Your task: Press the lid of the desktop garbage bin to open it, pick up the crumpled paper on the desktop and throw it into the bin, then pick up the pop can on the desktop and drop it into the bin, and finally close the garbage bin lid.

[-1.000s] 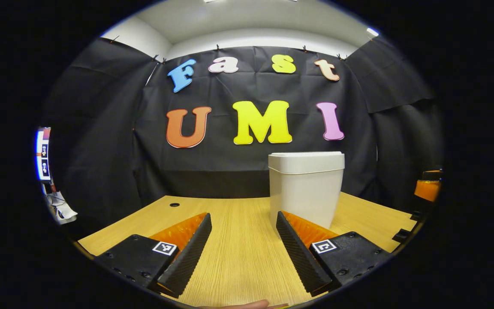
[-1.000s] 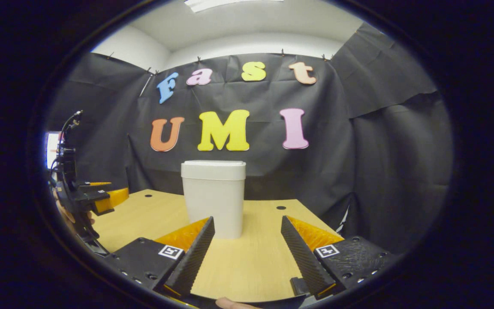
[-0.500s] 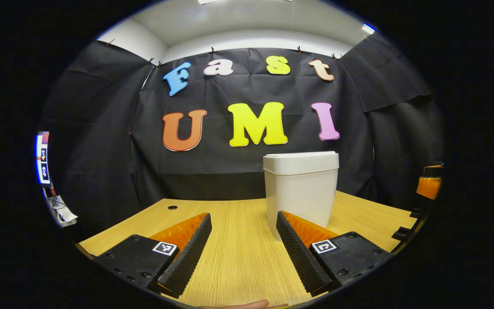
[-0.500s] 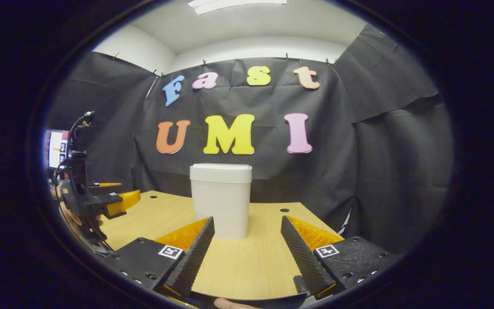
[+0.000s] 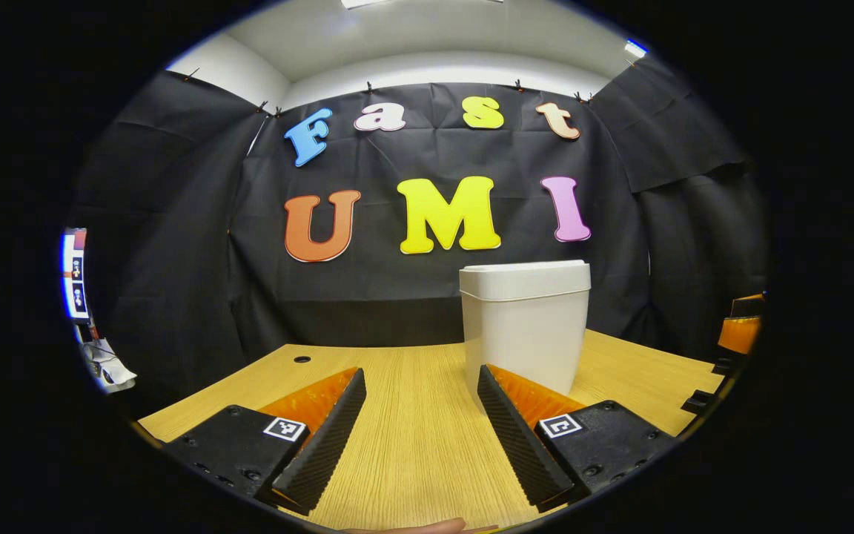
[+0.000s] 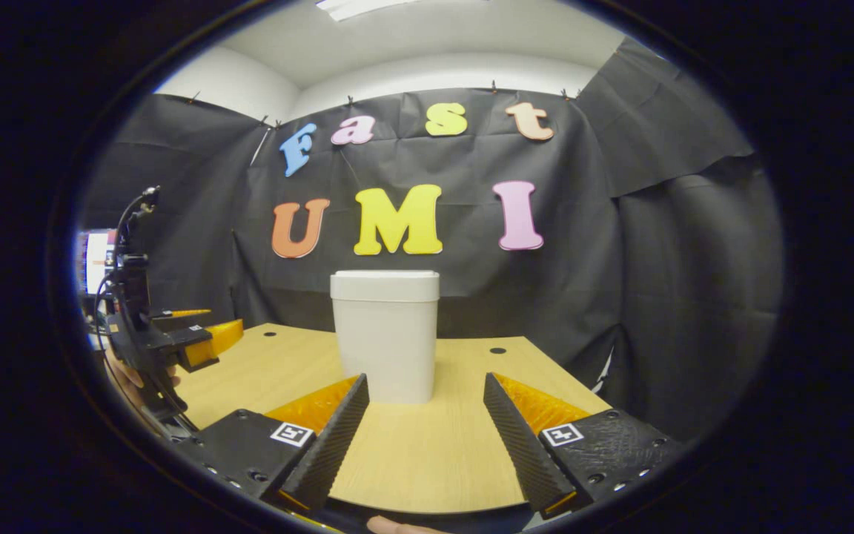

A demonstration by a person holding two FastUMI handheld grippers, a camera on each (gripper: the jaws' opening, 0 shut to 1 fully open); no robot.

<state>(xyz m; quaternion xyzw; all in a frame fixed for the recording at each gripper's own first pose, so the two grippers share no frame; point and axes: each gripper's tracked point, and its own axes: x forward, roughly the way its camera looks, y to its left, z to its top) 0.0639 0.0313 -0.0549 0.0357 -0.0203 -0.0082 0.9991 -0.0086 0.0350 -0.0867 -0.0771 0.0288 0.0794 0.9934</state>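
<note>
A white desktop bin (image 5: 525, 326) stands upright on the wooden table (image 5: 419, 437) with its lid (image 5: 525, 273) down. In the left gripper view my left gripper (image 5: 421, 386) is open above the table, and the bin stands just beyond its right finger. In the right gripper view the same bin (image 6: 385, 337) stands ahead, slightly left of centre, lid (image 6: 385, 285) shut. My right gripper (image 6: 425, 389) is open with nothing between its fingers. The left gripper (image 6: 175, 343) appears at the far left of the right gripper view, held by a hand (image 6: 127, 378).
Black cloth walls close off the back and both sides of the booth. The table has small round holes (image 6: 497, 350) near its far edge. A lit screen (image 5: 74, 274) sits at the far left. The other gripper's finger (image 5: 740, 330) shows at the right edge.
Both views have shifted slightly; the bin sits a little more to the right and closer in the right gripper view. Both grippers stay open and the lid stays down.
</note>
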